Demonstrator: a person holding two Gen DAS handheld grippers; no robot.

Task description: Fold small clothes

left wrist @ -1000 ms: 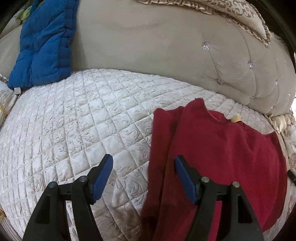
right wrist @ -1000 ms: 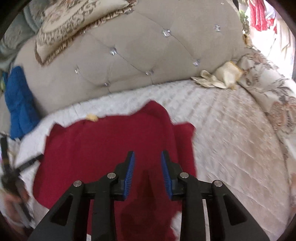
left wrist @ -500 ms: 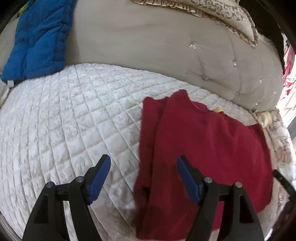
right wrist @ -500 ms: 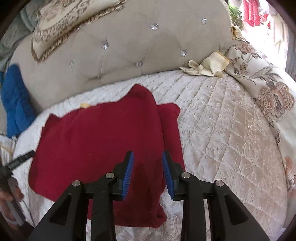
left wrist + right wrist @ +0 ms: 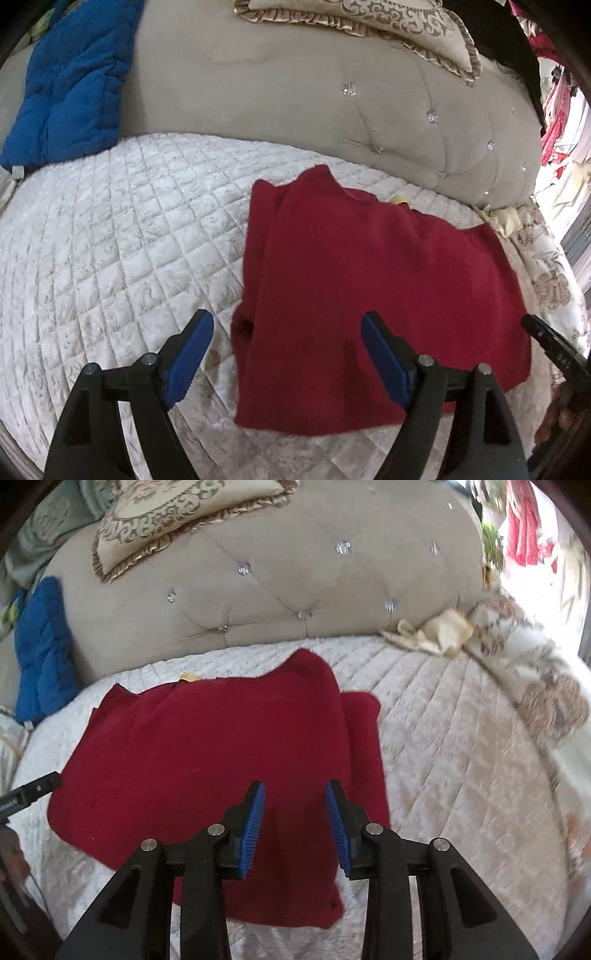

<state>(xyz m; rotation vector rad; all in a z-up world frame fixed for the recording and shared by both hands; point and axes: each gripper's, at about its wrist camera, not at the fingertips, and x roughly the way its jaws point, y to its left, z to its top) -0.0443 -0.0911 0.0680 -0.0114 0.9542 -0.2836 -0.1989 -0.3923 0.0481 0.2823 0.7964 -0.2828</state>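
A dark red top (image 5: 369, 280) lies flat on the white quilted bed (image 5: 129, 236), both sleeves folded in along its sides, collar toward the headboard. My left gripper (image 5: 286, 350) is open wide and empty, above the top's near left part. The same red top (image 5: 221, 753) shows in the right wrist view. My right gripper (image 5: 293, 823) is open with a narrower gap and empty, above the top's near right part. Each gripper's tip shows at the other view's edge.
A beige tufted headboard (image 5: 332, 110) runs along the far side, with a patterned cushion (image 5: 369, 18) on top. A blue padded cloth (image 5: 66, 85) hangs at the far left. A cream cloth (image 5: 439, 631) and a floral pillow (image 5: 546, 701) lie at the right.
Both grippers have pulled back and up from the red top, so its near hem has come into view. The right gripper has opened a little wider. The top lies still.
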